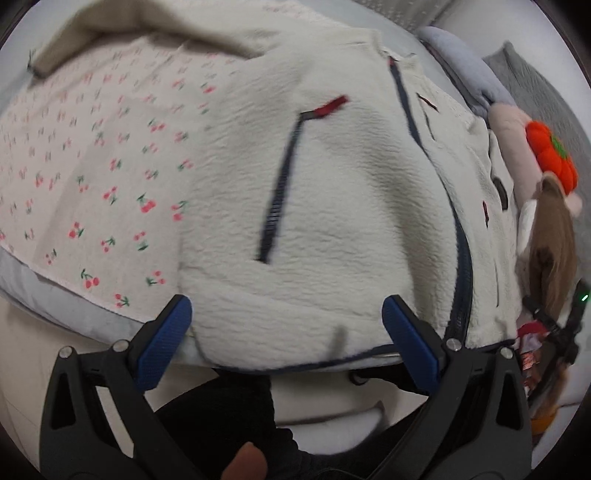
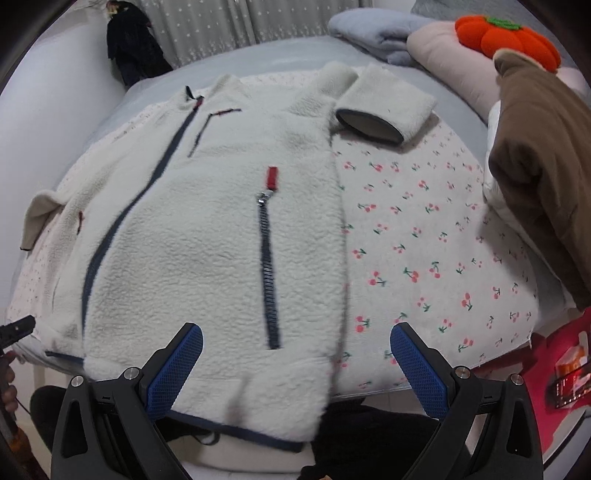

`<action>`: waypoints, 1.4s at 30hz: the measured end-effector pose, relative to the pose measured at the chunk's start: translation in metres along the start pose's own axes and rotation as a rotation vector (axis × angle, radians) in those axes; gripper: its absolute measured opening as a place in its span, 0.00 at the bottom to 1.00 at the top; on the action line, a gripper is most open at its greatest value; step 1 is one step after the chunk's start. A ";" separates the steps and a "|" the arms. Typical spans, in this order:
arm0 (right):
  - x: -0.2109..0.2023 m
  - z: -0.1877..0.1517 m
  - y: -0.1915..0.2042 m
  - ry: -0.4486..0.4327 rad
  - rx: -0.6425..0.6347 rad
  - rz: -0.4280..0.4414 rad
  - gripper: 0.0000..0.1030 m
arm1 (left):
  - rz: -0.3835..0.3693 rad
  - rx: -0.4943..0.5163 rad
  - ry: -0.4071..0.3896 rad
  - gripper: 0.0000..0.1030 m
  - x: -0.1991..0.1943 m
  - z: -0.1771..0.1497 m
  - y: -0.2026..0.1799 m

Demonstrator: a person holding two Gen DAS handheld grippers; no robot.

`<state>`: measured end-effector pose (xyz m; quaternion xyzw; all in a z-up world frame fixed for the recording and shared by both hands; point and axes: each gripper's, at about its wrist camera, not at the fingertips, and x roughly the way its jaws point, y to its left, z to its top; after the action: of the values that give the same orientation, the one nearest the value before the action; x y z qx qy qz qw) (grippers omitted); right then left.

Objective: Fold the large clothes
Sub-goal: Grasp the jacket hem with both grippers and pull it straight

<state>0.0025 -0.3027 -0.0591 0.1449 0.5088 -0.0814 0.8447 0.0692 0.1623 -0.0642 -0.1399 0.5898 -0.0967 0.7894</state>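
Note:
A cream fleece jacket (image 2: 207, 229) with navy zips and red pulls lies front up on a cherry-print sheet (image 2: 424, 240). Its hem hangs over the near edge. One sleeve is folded across the top, cuff (image 2: 384, 110) facing right. The jacket also fills the left wrist view (image 1: 332, 206). My left gripper (image 1: 286, 321) is open, hovering over the hem with nothing between its blue pads. My right gripper (image 2: 295, 350) is open over the jacket's lower right corner, empty.
An orange pumpkin plush (image 2: 506, 37) sits on a pink pillow (image 2: 454, 74) at the back right, beside a folded blue-grey blanket (image 2: 376, 33). A brown garment (image 2: 543, 177) is piled at right. Red packaging (image 2: 565, 365) lies at lower right.

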 end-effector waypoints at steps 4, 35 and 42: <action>0.015 -0.001 -0.028 0.048 0.082 0.094 1.00 | -0.110 -0.119 0.071 0.94 0.014 0.003 0.039; 0.020 -0.028 -0.044 0.154 0.086 0.111 0.11 | -0.087 0.035 0.139 0.25 0.026 -0.051 0.008; -0.013 -0.013 -0.032 0.092 -0.006 -0.037 0.40 | 0.119 0.162 -0.003 0.66 -0.013 -0.040 -0.003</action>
<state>-0.0233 -0.3291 -0.0585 0.1365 0.5501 -0.0888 0.8191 0.0270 0.1598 -0.0618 -0.0406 0.5861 -0.0967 0.8034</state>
